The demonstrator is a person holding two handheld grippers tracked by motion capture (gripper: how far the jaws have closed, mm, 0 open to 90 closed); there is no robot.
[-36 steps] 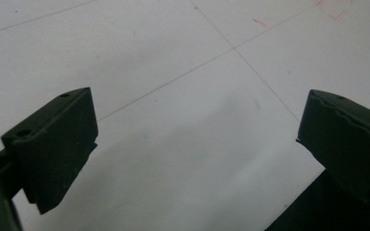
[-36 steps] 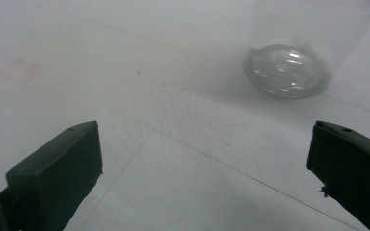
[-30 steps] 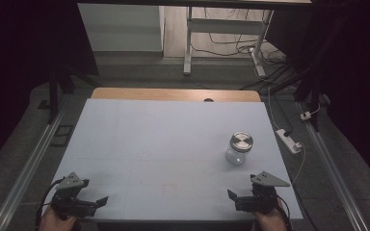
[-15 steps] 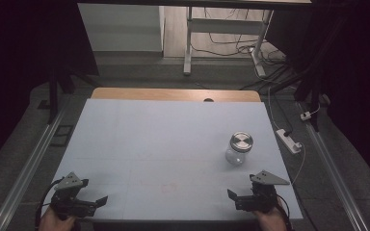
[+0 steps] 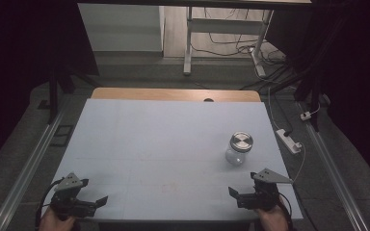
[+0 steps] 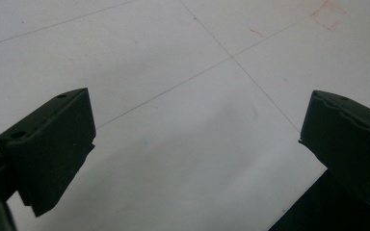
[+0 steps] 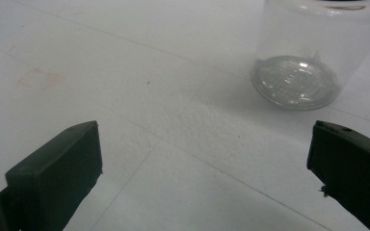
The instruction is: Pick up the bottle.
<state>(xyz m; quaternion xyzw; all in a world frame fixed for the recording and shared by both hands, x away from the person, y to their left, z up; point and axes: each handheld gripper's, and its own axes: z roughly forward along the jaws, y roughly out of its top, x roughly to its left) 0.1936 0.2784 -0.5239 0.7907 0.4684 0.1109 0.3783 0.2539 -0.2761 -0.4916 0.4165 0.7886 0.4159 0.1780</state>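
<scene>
A clear glass jar (image 5: pixel 238 149) with a silver metal lid stands upright on the white table (image 5: pixel 164 144), right of centre. Its base also fills the top right of the right gripper view, the jar (image 7: pixel 303 67) sitting just ahead of the jaws. My right gripper (image 5: pixel 241 195) rests near the table's front right edge, a short way in front of the jar, open and empty (image 7: pixel 204 163). At the front left corner my left gripper (image 5: pixel 94 204) is open too, with bare table between its jaws (image 6: pixel 197 139).
A wooden strip (image 5: pixel 173 94) runs along the table's far edge. A white power strip (image 5: pixel 289 140) and its cables lie on the floor to the right. Metal rails (image 5: pixel 29 163) flank the table. Faint red marks (image 6: pixel 330 14) show on the surface.
</scene>
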